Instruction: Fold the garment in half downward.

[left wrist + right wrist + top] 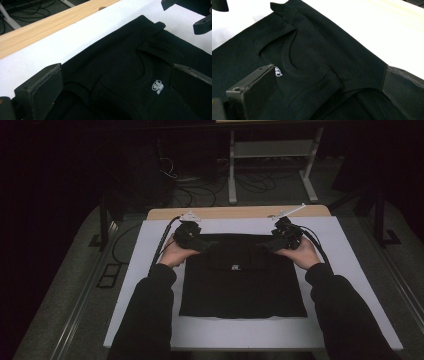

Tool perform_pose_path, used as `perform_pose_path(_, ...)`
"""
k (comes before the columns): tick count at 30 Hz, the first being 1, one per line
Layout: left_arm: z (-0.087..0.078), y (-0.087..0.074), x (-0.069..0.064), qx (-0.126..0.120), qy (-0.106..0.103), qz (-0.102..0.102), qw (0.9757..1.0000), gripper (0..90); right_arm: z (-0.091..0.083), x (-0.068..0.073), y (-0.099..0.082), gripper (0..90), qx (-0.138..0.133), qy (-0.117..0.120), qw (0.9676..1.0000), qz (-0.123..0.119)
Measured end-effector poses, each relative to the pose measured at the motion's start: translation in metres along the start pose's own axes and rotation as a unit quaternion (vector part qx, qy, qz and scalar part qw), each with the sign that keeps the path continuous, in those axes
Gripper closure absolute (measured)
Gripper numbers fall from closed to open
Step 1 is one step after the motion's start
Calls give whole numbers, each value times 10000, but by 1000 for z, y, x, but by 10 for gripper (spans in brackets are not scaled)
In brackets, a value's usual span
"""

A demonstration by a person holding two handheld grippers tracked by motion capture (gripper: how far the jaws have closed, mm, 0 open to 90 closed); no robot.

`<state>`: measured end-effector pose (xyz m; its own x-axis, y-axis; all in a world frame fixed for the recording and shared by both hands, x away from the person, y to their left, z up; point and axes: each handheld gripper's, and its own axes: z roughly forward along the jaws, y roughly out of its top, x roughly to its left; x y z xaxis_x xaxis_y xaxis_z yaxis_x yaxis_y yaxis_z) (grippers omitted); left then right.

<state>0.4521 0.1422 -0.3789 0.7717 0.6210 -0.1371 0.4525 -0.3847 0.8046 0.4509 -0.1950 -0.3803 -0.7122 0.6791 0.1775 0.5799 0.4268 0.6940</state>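
Centrally on the white board (330,320) lies the folded black garment (242,285), its collar end toward the far wooden table edge (235,212), long axis running away from the person. Bare white margin surrounds it. Left gripper (192,239) and right gripper (280,240), jaws apart, straddle its far corners.

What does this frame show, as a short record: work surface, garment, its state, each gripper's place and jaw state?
surface: white board on a wooden table
garment: black T-shirt with a small white logo
state: lying flat, sleeves folded in, neckline at the far edge
left gripper: at the far left corner of the shirt, jaws open
right gripper: at the far right corner, jaws open
grasp: neither closed on cloth
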Motion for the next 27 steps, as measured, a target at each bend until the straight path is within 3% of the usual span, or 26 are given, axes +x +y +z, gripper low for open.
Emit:
perform_pose_path(3,4,-2,1,17,-30,-9,10000,0,4,-1,-2,22,2,53,10000,19)
perform_pose_path(9,18,-7,4,17,-115,-241,9996,0,11,-4,-4,132,-17,180,9998,49)
perform_pose_path(12,23,-10,6,14,-187,-314,9993,62,14,-5,-5,148,5,189,9998,102)
perform_pose_path(19,30,-15,11,87,-199,-507,9985,84,23,-12,-9,233,130,214,9994,229)
perform_pose_path(22,31,-18,16,228,-261,-400,9986,117,25,-16,-10,291,96,256,9992,300)
perform_pose_path(27,35,-22,20,264,-370,-534,9975,161,28,-19,-10,357,93,222,9990,387)
